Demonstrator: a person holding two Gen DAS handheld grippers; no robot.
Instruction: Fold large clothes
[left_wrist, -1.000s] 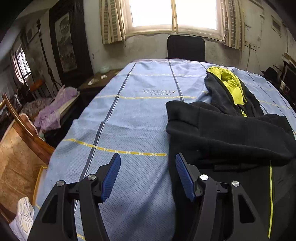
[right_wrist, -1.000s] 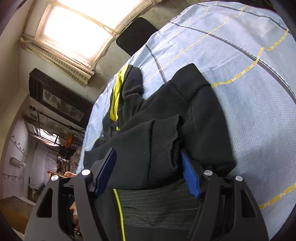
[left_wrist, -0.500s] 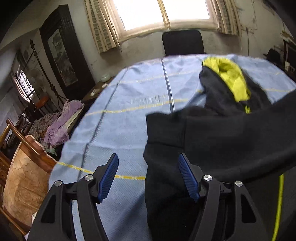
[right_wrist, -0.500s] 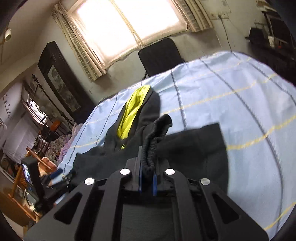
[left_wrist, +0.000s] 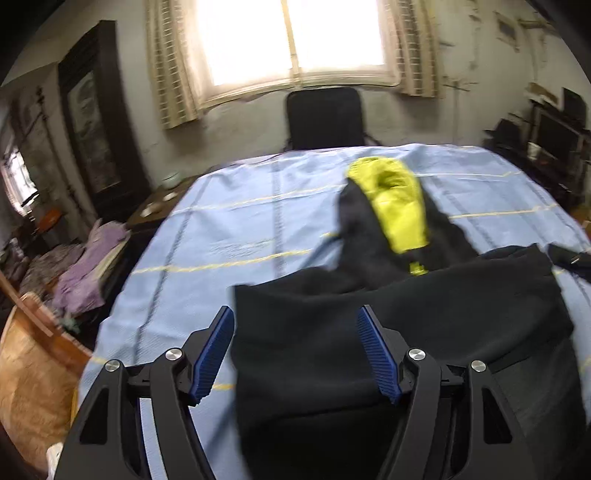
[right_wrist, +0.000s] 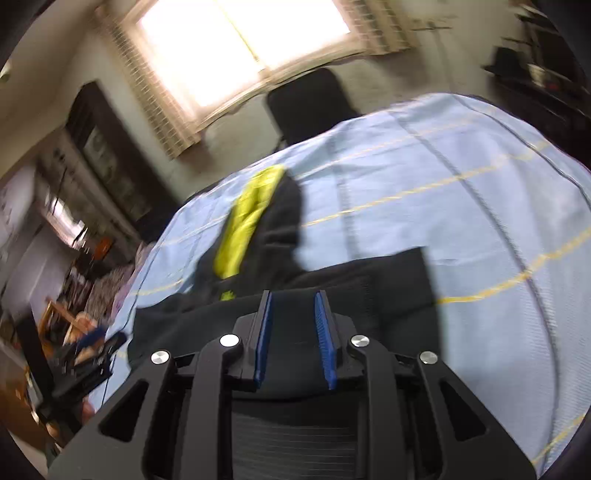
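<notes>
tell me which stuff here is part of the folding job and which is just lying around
Part of the job:
- black hooded jacket with yellow hood lining
- blue sheet it lies on
- left gripper, open
- right gripper, open

Just lying about:
- black chair
- purple cloth
- wooden chair

The black hooded jacket (left_wrist: 388, 332) lay spread on a light blue sheet, its dark fleece body bunched toward the near edge. Its hood (left_wrist: 395, 206) pointed away toward the window and lay open, showing a bright yellow-green lining. A sleeve or folded panel (right_wrist: 391, 280) crossed the body and reached out to the right over the sheet; the motion blur made it hard to tell which. Near the closest edge the fabric showed a ribbed, finely striped hem (right_wrist: 295, 439), lying flat.
</notes>
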